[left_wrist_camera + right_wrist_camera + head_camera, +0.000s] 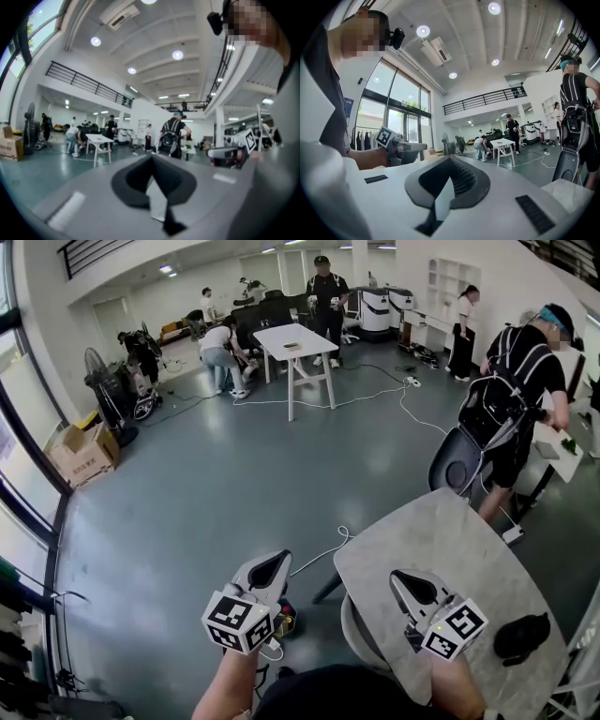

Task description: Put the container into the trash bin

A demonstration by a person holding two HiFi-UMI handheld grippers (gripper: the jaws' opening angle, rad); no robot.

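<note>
My left gripper (pixel 279 560) is raised over the grey floor, left of the table, with its jaws shut and nothing between them. My right gripper (pixel 398 578) hovers above the grey marbled table (pixel 450 549), also shut and empty. Both point roughly level into the room. In the left gripper view the closed jaws (pixel 152 161) frame the hall, and the right gripper (pixel 229 154) shows at the right. In the right gripper view the closed jaws (pixel 451 161) face the windows, with the left gripper (pixel 401 150) at the left. I cannot make out a container or a trash bin in any view.
A black object (pixel 522 637) lies on the table's near right. A small coloured thing (pixel 283 620) sits on the floor below the left gripper, near a white cable (pixel 323 554). A person with a backpack (pixel 520 395) stands by a dark chair (pixel 457 460). Cardboard boxes (pixel 82 454) are at the left.
</note>
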